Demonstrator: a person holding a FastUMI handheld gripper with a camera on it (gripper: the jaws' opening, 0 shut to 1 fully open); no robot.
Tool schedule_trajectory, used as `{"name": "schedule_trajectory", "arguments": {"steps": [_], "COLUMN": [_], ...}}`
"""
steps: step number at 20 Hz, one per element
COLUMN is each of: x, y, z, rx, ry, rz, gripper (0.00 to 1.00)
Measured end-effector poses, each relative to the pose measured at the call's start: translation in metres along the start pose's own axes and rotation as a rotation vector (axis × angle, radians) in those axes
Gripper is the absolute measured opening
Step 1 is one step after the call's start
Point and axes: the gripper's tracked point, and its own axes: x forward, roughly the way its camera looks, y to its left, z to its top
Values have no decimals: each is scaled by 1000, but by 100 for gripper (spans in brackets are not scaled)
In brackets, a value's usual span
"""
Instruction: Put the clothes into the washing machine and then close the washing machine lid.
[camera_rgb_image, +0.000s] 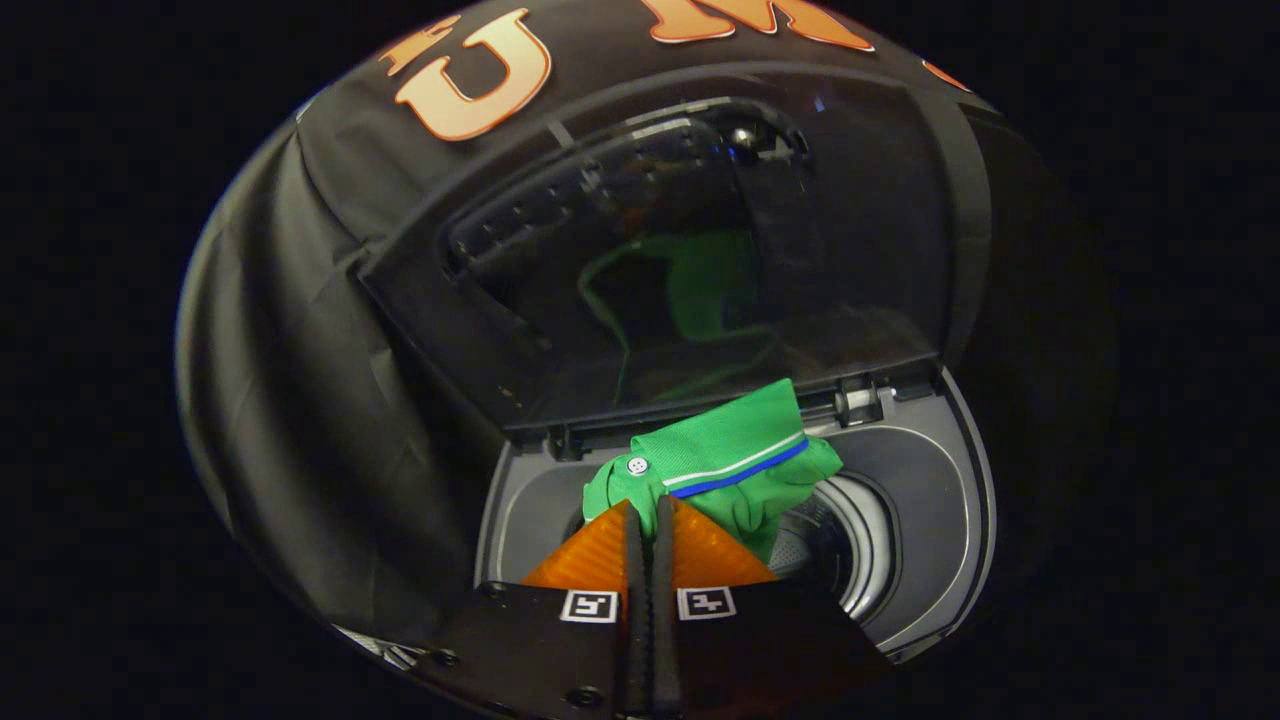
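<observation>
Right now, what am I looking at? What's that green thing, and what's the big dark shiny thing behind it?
You're looking through a camera riding on a hand-held gripper, a tool a person carries. Its two jaws stick out at the bottom, squeezed together on a green shirt. The shirt has a white and blue stripe and a small button. Below it is a top-loading washer, with the round drum open underneath. The big shiny dark thing is the washer's lid, standing up open; the green blur in it is the shirt's reflection. The shirt hangs over the drum.
</observation>
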Motion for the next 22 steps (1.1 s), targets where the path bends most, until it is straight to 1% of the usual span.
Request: {"name": "schedule_trajectory", "arguments": {"steps": [3, 7, 13, 22], "x": [23, 43, 61, 75], "y": [-18, -33, -38, -49], "z": [-20, -44, -60, -75], "rx": [1, 40, 28, 28], "ry": [54, 125, 178, 242], "rz": [-58, -119, -162, -194], "gripper": [8, 8, 9, 8]}}
